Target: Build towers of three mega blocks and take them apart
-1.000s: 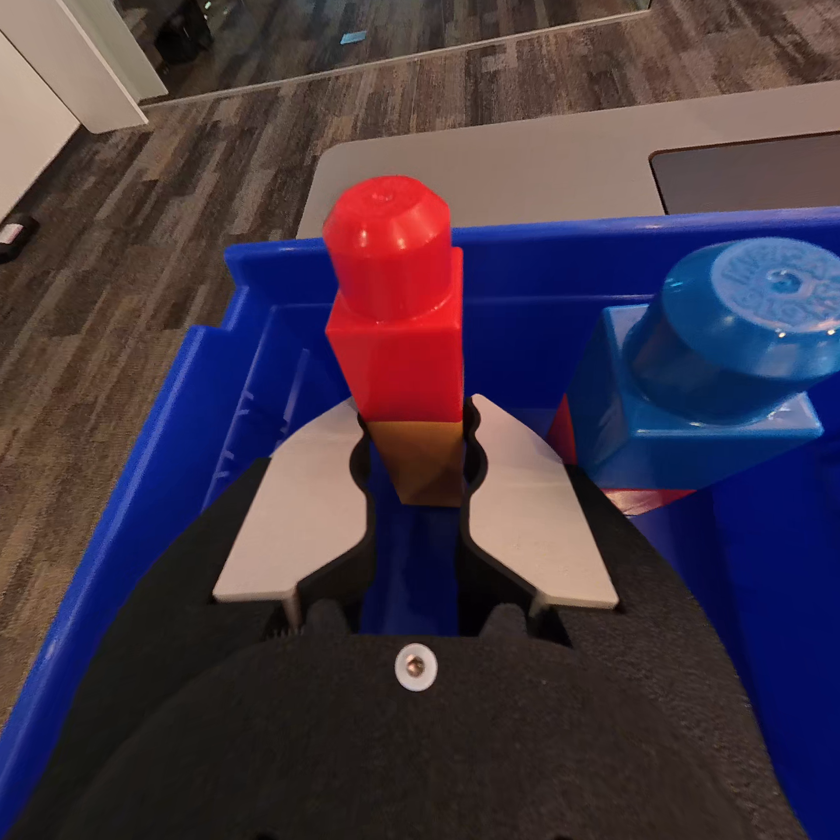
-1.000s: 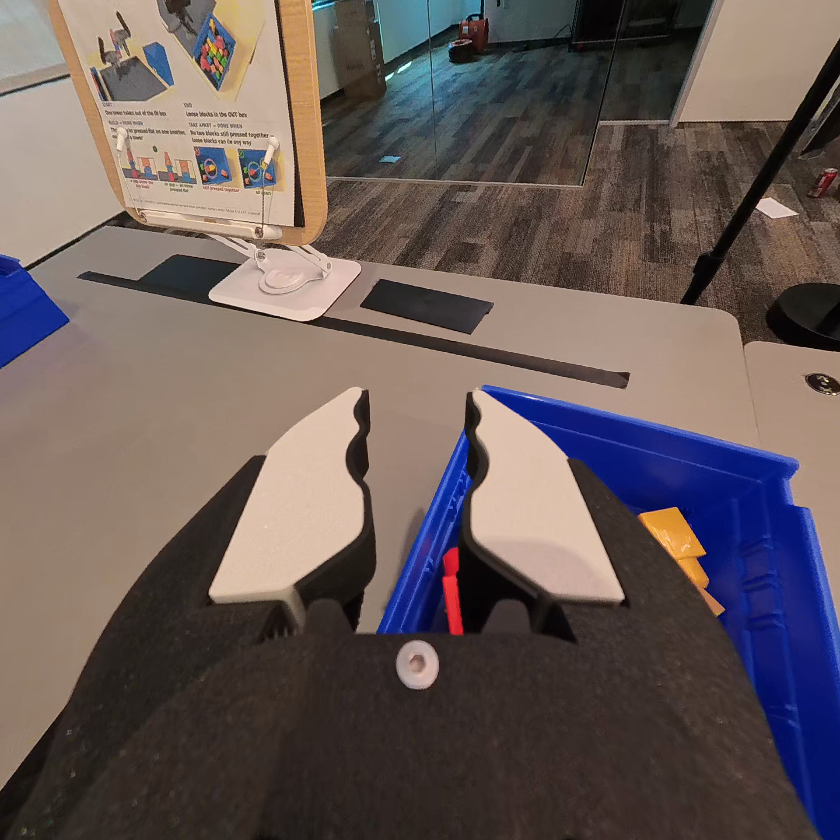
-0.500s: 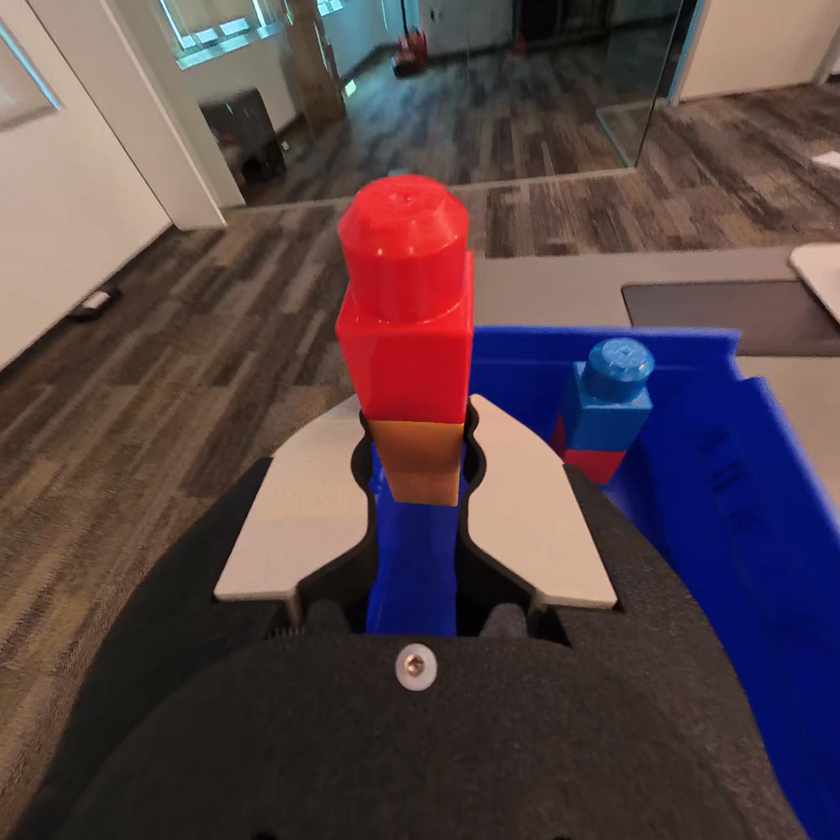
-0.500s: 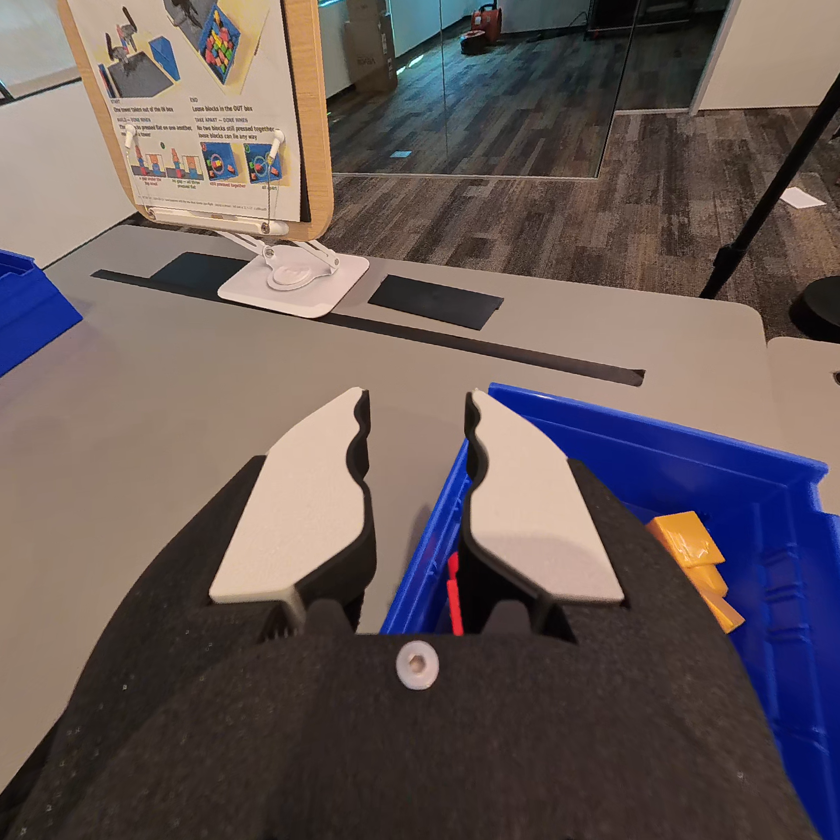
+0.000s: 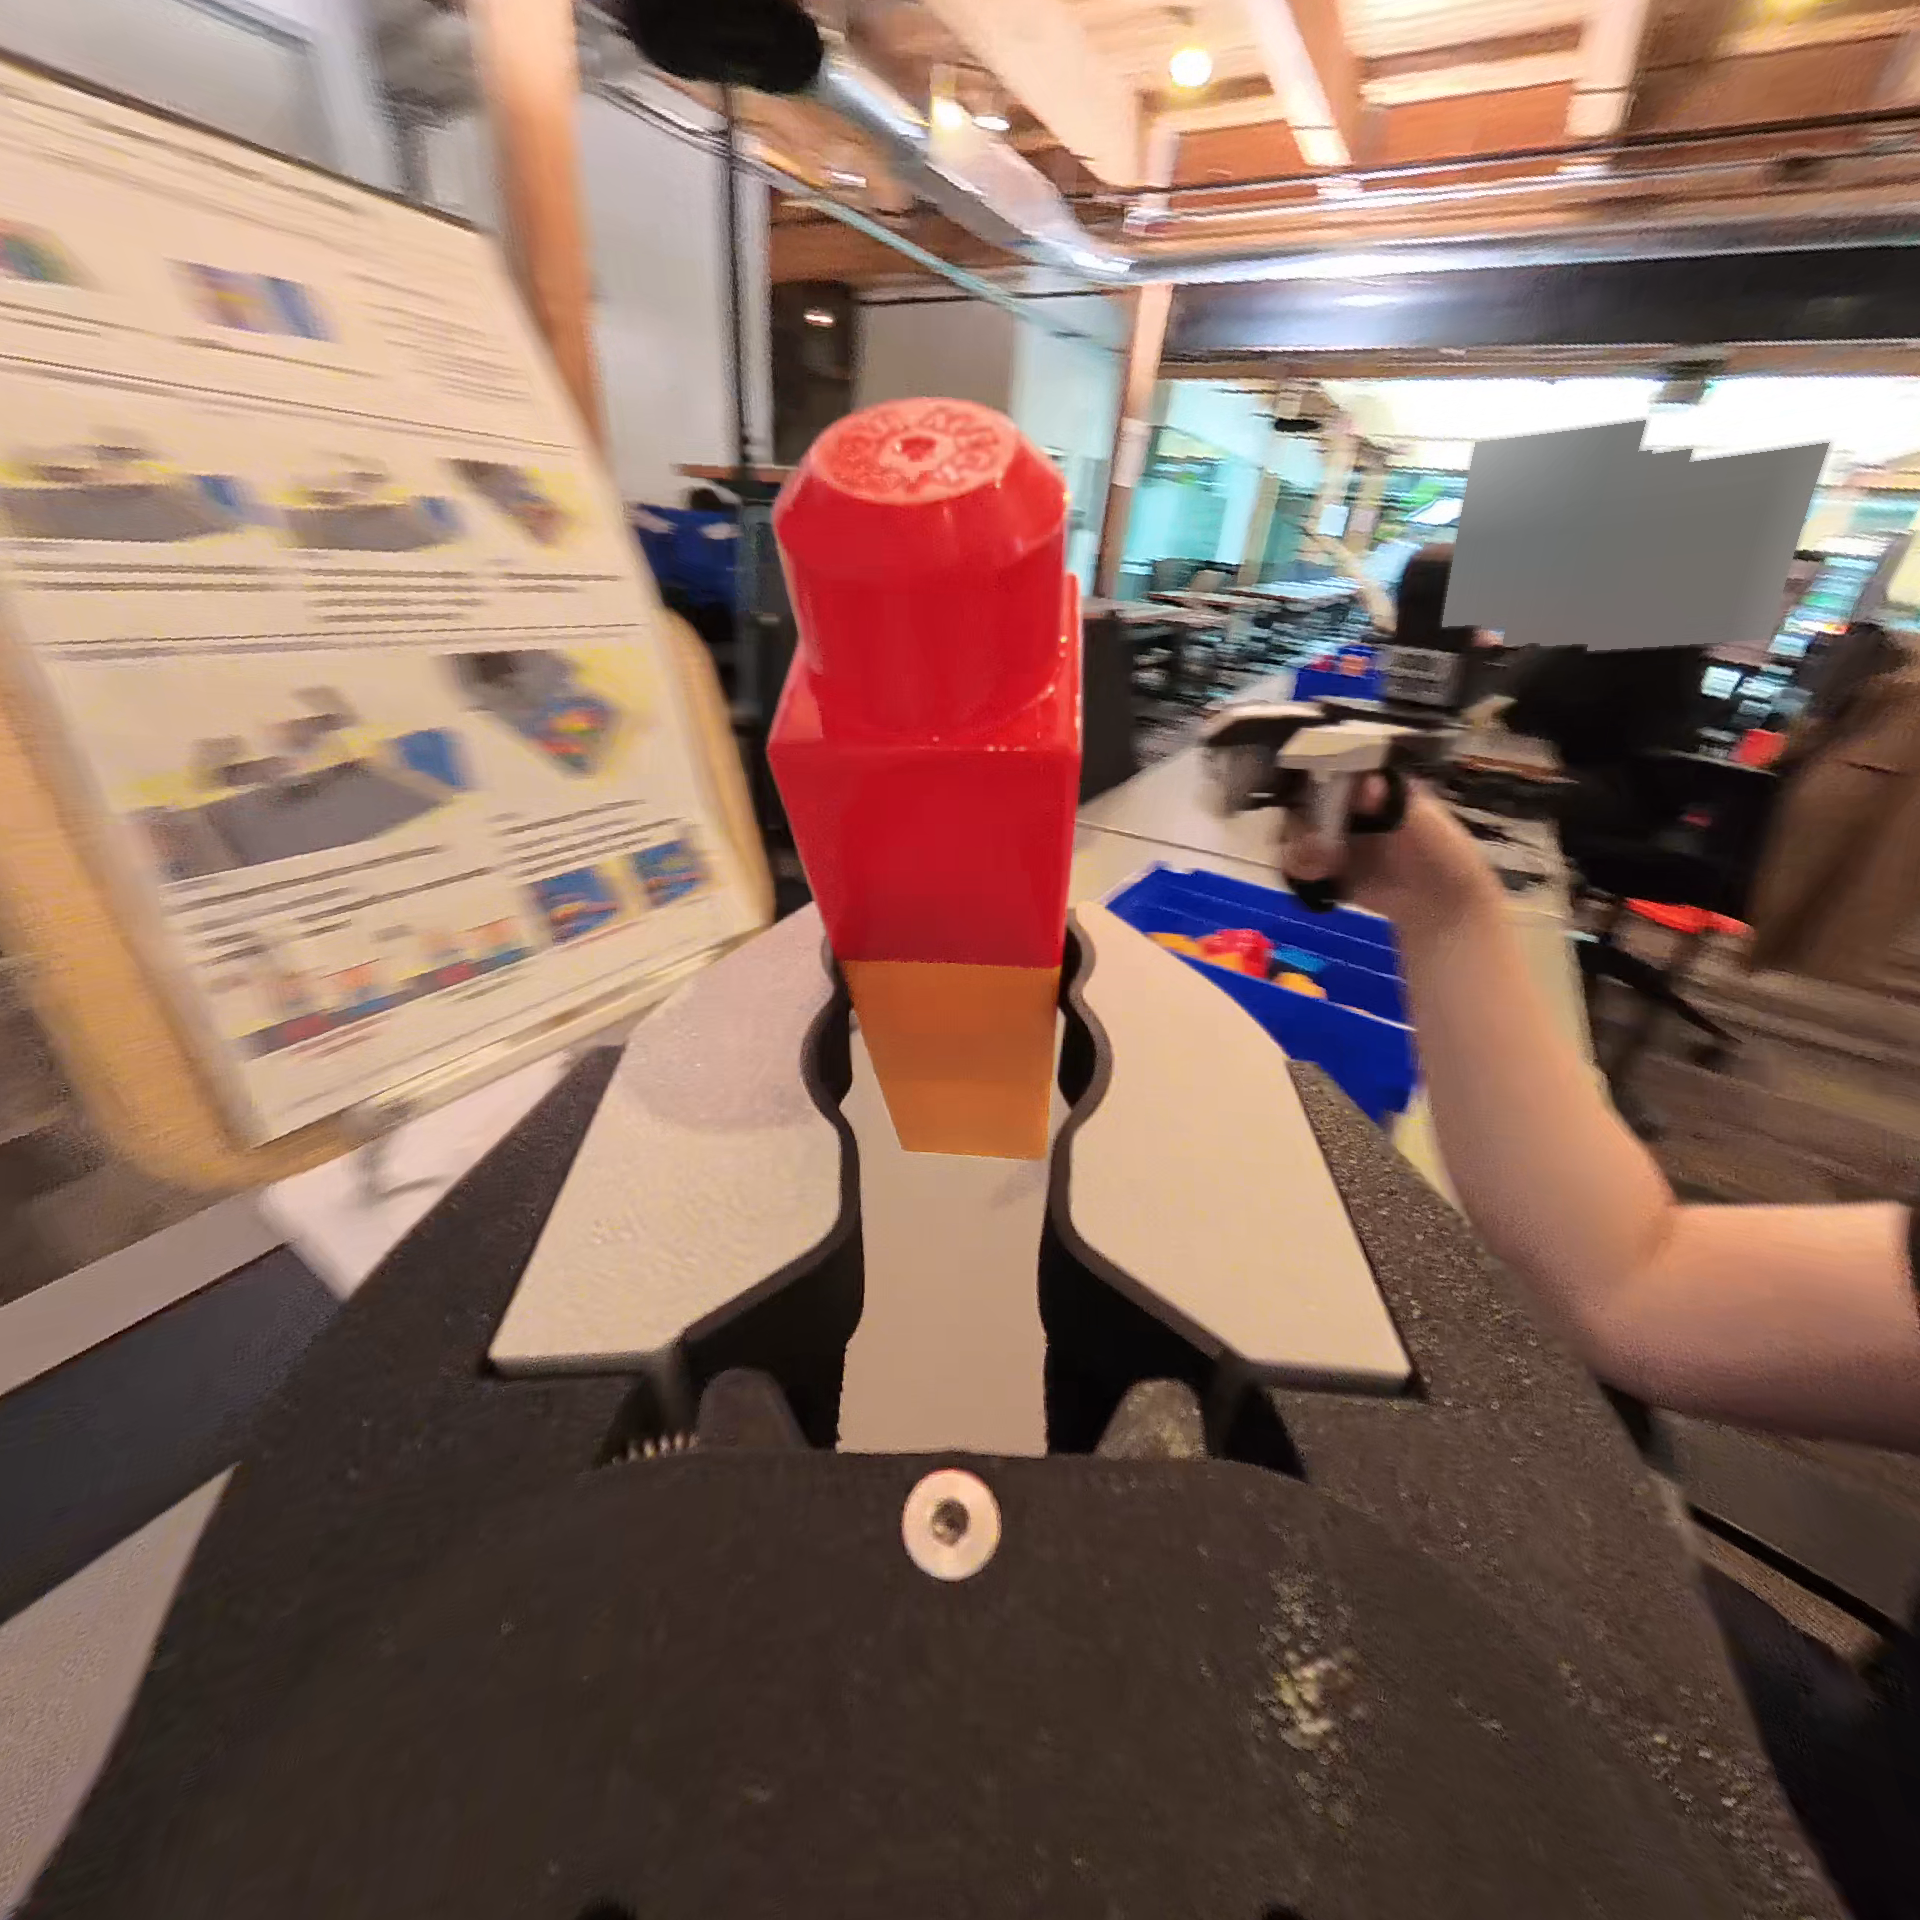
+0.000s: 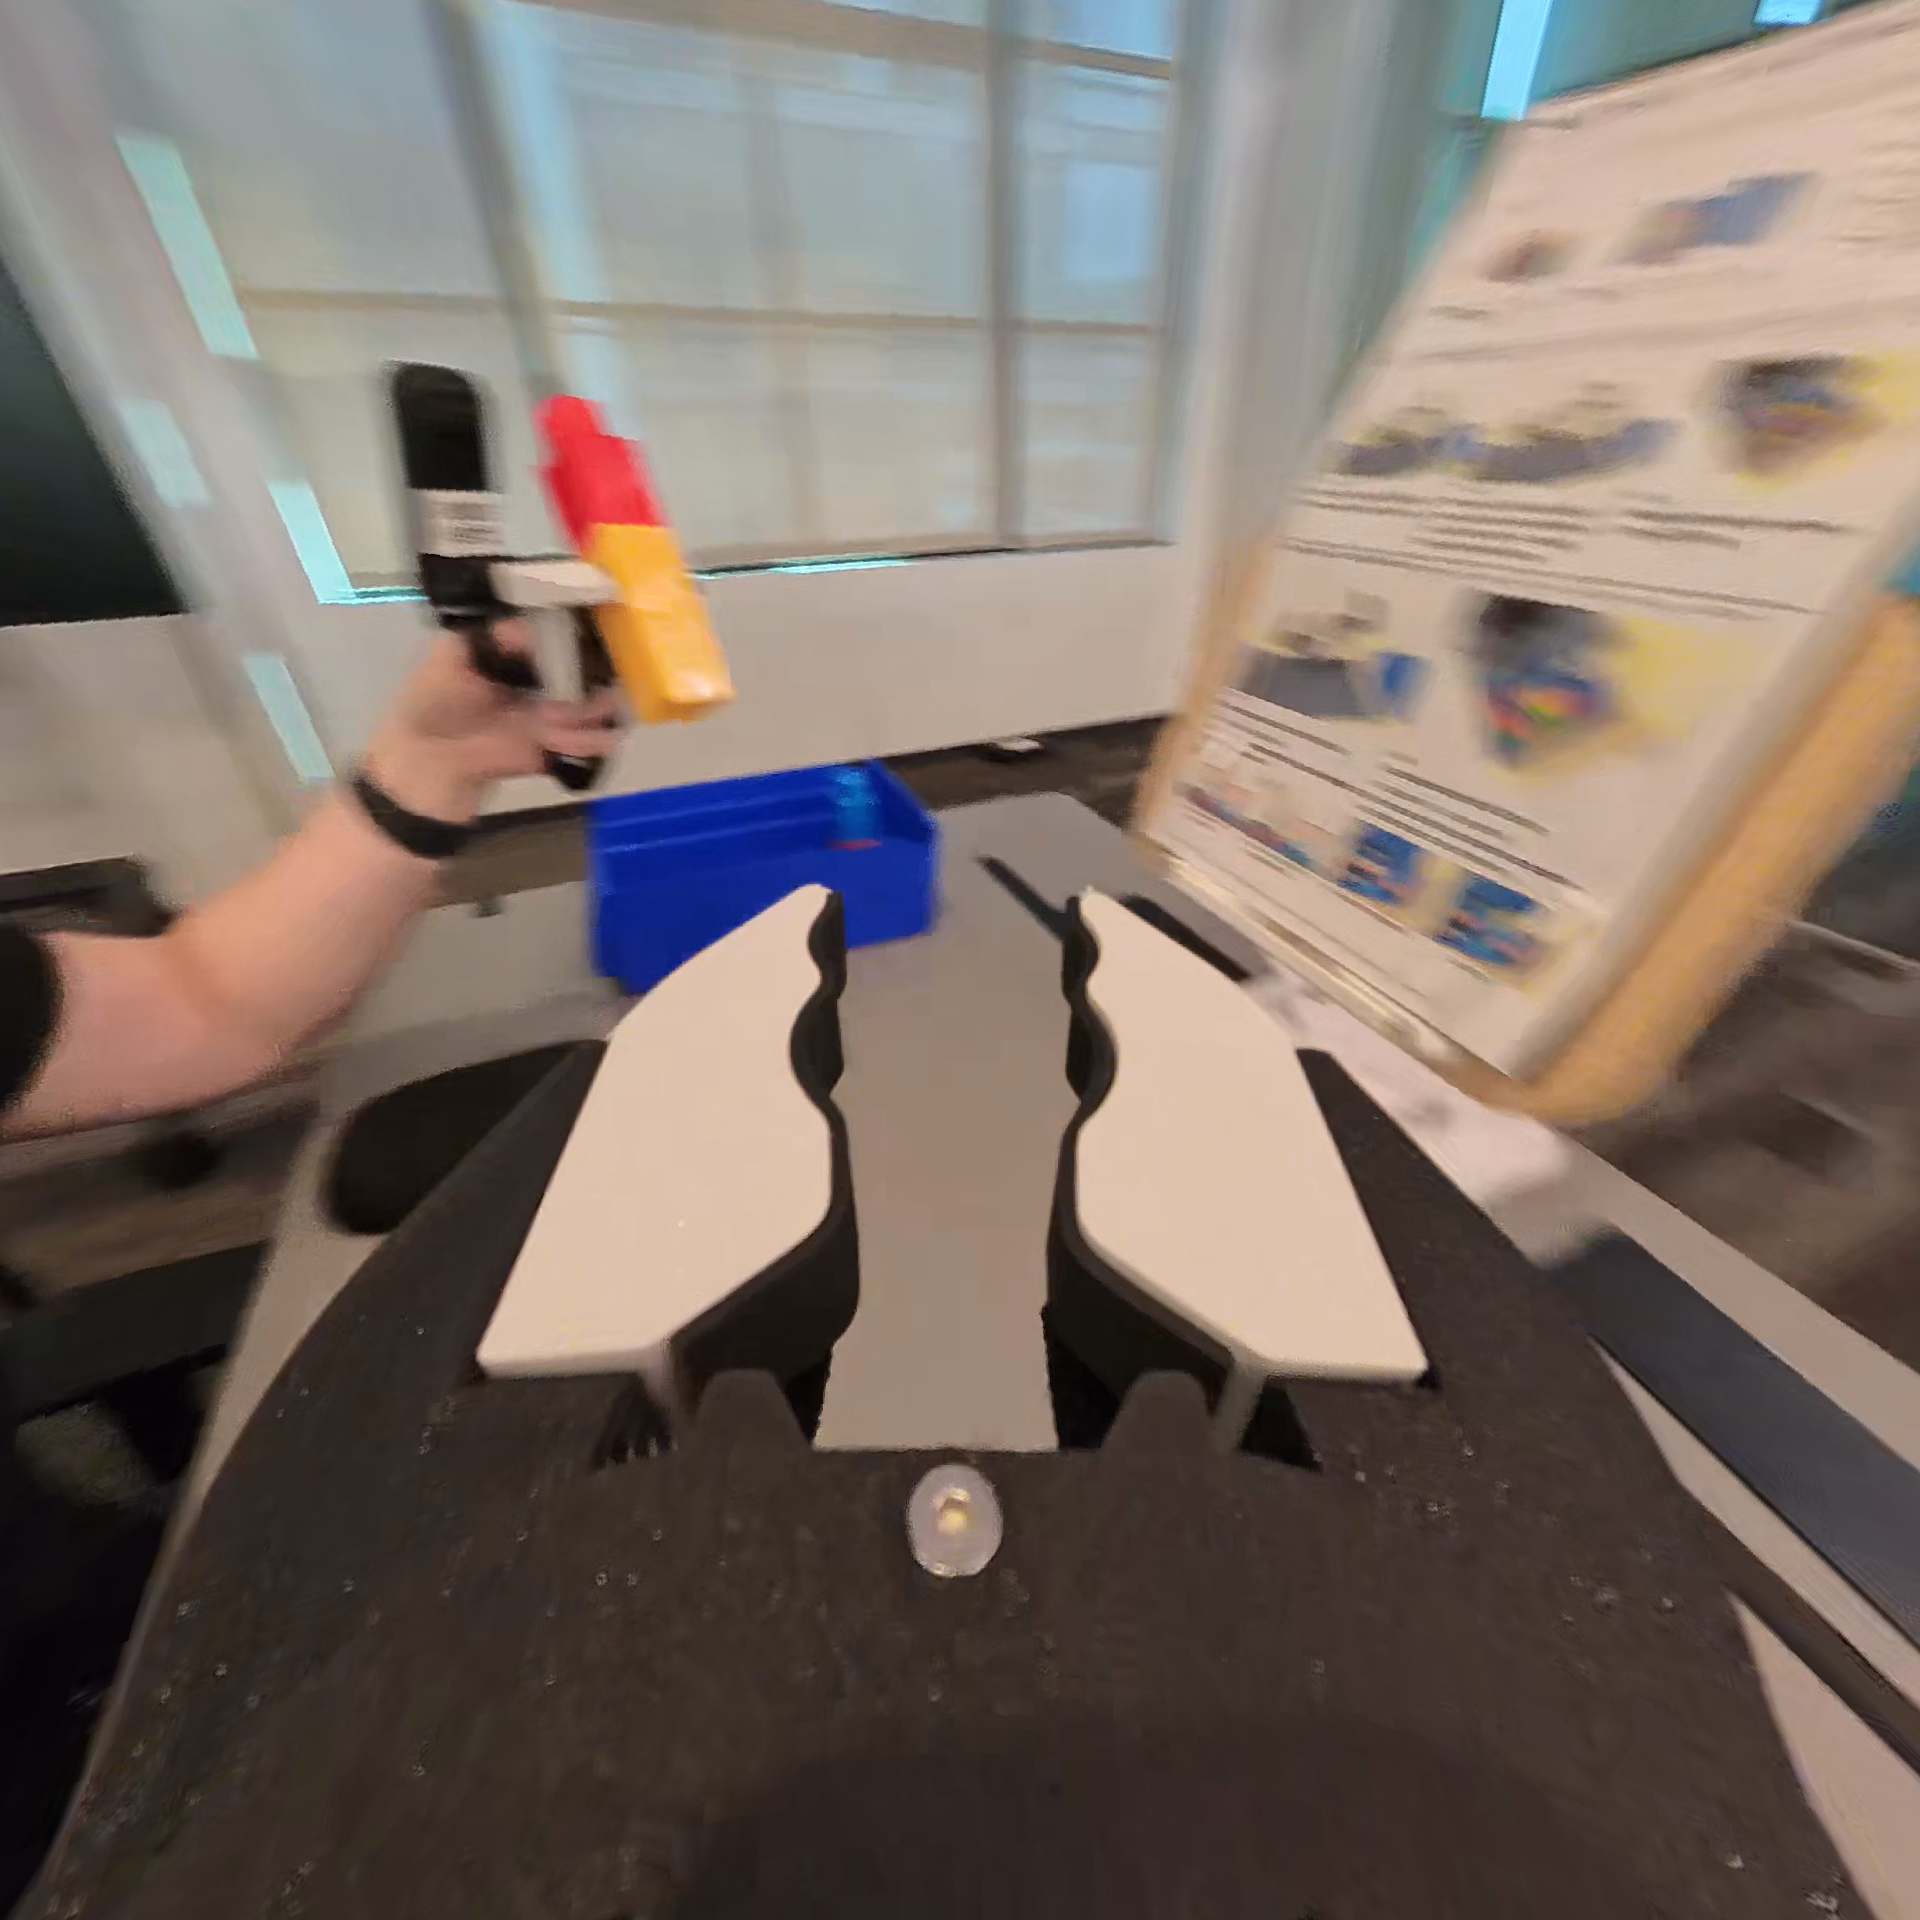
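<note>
Left wrist view: the left gripper was pinching a stacked tower by its orange block, jaws closed onto the block's two sides. A red block sat pressed on top, stud pointing away from the claw. In the right wrist view the orange part looks long enough to be two blocks, but blur hides any seam. Tower held in the air, clear of the table. Ahead and right of the claw: the right gripper in a hand, and past it a blue bin with loose blocks. Left of the claw: an instruction board, blurred.

Judged step: take-apart, with the tower lifted for the other claw to grab.

Right wrist view: the right gripper was spread part-way, nothing between the fingers, touching nothing. Up and left of it, well apart, the left gripper held the tower tilted. Beyond its tips, a second blue bin with a blue-topped tower standing inside.

Next move probably calls for the right claw to close the gap, clamp the red block, then pull or twist it off while the left holds firm.
</note>
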A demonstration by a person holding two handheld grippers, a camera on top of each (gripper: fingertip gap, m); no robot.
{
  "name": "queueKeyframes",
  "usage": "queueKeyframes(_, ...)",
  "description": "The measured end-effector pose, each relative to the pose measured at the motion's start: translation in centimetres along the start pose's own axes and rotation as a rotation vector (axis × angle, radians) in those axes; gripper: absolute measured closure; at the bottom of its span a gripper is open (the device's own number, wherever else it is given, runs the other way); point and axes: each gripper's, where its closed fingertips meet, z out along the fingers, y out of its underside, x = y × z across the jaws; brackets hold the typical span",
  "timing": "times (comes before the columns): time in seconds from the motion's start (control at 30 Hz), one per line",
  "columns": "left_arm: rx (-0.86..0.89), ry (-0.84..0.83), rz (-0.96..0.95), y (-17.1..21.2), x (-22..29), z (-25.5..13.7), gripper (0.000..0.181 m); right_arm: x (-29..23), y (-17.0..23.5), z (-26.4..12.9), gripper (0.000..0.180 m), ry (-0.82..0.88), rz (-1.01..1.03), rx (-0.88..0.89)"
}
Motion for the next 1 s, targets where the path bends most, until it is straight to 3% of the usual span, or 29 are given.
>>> queueKeyframes(0.17,-0.06,0.203,0.05,1.9,6.4,7.3,0.144,-7.2,-0.4,6.9,0.12,-0.304,0.016,0.009)
queueKeyframes(0.3,-0.055,0.287,0.055,2.7,8.8,10.8,0.145,-8.1,2.1,10.3,0.11,-0.267,-0.054,-0.111)
queueKeyframes(0.37,-0.047,0.331,0.031,2.9,9.5,11.6,0.145,-7.9,2.7,10.8,0.118,-0.258,-0.079,-0.137)
queueKeyframes(0.43,-0.023,0.351,0.01,2.8,9.6,12.1,0.145,-8.5,2.9,10.4,0.141,-0.33,-0.056,-0.136)
queueKeyframes(0.47,-0.003,0.366,-0.011,2.7,9.7,12.2,0.144,-8.4,2.8,10.3,0.143,-0.344,-0.038,-0.133)
queueKeyframes(0.63,0.075,0.39,-0.099,4.0,8.7,12.6,0.144,-7.4,4.2,10.2,0.143,-0.356,0.015,-0.189)
queueKeyframes(0.9,0.012,0.43,-0.237,5.3,7.2,12.8,0.146,-6.7,5.8,11.0,0.143,-0.371,0.111,-0.24)
queueKeyframes(1.0,0.19,0.4,-0.366,2.7,4.9,11.1,0.145,-6.1,7.9,10.7,0.143,-0.34,0.091,-0.346)
